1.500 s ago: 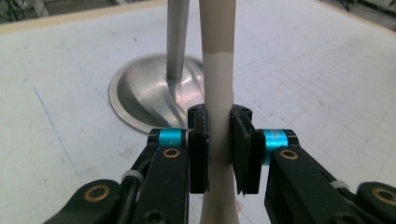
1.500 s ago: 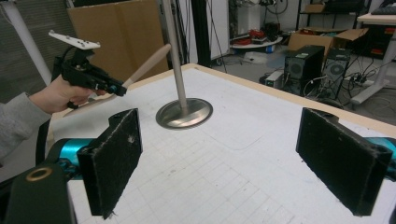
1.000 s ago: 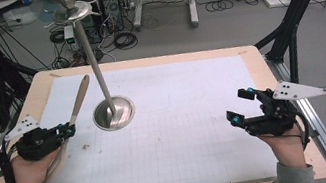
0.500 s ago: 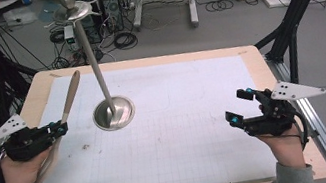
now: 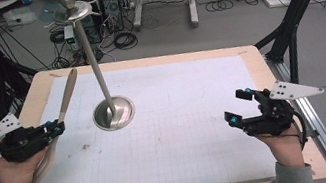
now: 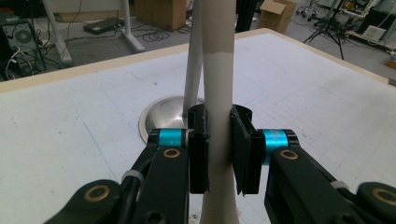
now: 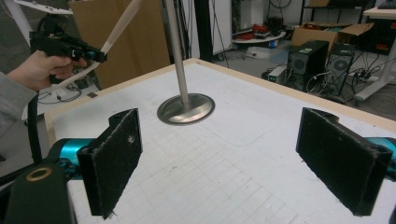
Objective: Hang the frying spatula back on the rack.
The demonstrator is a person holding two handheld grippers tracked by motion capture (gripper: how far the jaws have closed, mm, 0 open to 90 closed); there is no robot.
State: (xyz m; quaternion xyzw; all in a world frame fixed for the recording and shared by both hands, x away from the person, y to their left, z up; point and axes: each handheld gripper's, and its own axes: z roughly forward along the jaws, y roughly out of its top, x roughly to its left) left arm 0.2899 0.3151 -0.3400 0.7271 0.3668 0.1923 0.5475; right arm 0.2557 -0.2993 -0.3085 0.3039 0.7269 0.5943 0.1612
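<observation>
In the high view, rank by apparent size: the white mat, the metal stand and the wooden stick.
1. White mat, covering most of the table.
2. Metal stand, base plus tall pole; the pole rises toward the camera, so it may look oversized.
3. Wooden stick, partly hidden by the left hand-held gripper shut on it.

Table [image 5: 269,70], grid sheet [image 5: 193,132], metal stand [image 5: 113,113]

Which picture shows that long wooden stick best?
The high view: the wooden stick shows almost end to end, tilted, clamped in the left claw. The left gripper view shows just a close stretch of it between the jaws. The right gripper view shows it far off, its top cut off.
</observation>
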